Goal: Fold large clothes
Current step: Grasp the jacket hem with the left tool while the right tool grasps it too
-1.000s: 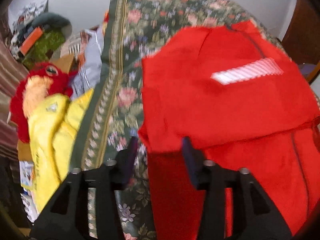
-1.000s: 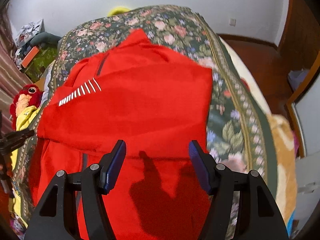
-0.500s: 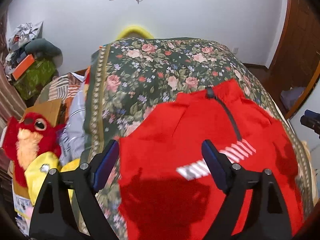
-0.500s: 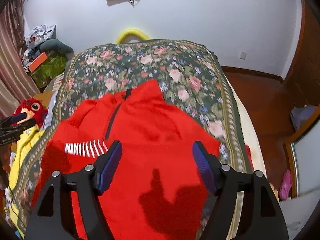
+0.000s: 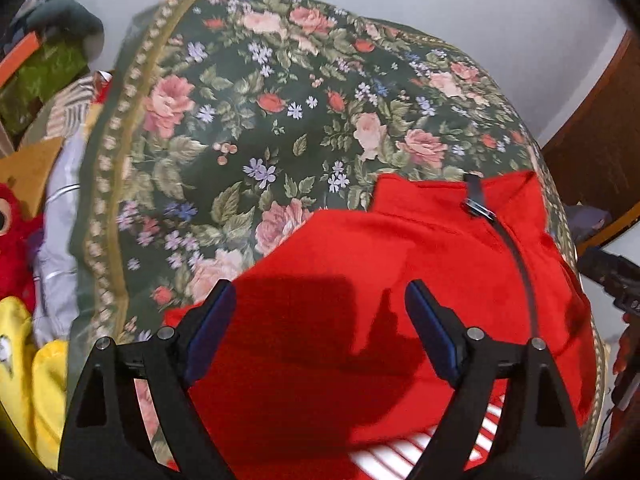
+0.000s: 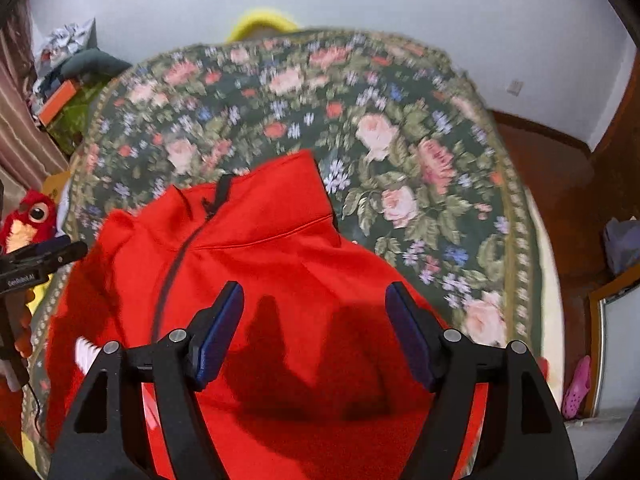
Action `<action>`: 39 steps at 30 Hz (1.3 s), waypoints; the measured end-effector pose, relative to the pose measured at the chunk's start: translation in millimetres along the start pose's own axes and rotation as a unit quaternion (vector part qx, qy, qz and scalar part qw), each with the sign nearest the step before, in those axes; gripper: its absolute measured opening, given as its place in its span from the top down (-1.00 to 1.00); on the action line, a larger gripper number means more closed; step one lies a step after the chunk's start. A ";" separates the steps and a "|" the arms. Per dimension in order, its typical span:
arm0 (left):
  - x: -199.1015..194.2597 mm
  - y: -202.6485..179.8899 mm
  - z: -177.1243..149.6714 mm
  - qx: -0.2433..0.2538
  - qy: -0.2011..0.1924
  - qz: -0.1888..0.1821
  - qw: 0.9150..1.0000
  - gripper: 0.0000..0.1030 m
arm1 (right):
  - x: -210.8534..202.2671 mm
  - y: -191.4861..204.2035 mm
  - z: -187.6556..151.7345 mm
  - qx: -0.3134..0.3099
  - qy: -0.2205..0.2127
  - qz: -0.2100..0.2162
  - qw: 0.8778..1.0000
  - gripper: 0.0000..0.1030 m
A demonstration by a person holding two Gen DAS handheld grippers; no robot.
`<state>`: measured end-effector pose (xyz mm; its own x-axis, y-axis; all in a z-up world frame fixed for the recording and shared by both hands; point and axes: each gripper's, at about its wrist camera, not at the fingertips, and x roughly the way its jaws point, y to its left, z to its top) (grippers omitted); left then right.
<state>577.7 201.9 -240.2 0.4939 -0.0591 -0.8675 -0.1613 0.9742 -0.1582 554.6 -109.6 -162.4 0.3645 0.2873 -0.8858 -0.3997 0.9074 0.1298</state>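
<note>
A red zip-neck top lies folded on a bed with a dark green floral bedspread. Its collar and dark zipper point toward the far wall. White stripes show near the bottom edge. My left gripper is open and empty above the top's left part. In the right wrist view the same top fills the lower centre. My right gripper is open and empty above it. The left gripper's tip shows at the left edge there.
A red plush toy and a yellow garment lie at the bed's left side, with boxes and clutter behind. A wooden door and floor are on the right. A white wall stands behind the bed.
Both grippers have let go of the top, opened wide, and drawn back and up. The view has shifted from the folded hem toward the collar end.
</note>
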 end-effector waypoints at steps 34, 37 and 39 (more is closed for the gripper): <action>-91.8 -56.5 -37.5 0.074 -0.051 -0.051 0.995 0.90 | -96.5 39.3 -26.5 -0.031 -0.062 0.136 0.988 0.95; -118.6 -70.6 -64.2 0.110 -0.055 -0.054 0.991 0.90 | -113.8 45.5 -45.4 -0.037 -0.062 0.135 0.988 0.95; -130.8 -77.6 -86.9 0.131 -0.047 -0.059 0.989 0.90 | -124.9 49.6 -61.5 -0.044 -0.062 0.128 0.989 0.94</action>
<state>451.3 115.1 -155.4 0.5761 -0.1661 -0.8003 0.1219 0.9856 -0.1168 437.5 -119.4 -72.7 0.3404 0.5442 -0.7668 -0.5618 0.7716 0.2983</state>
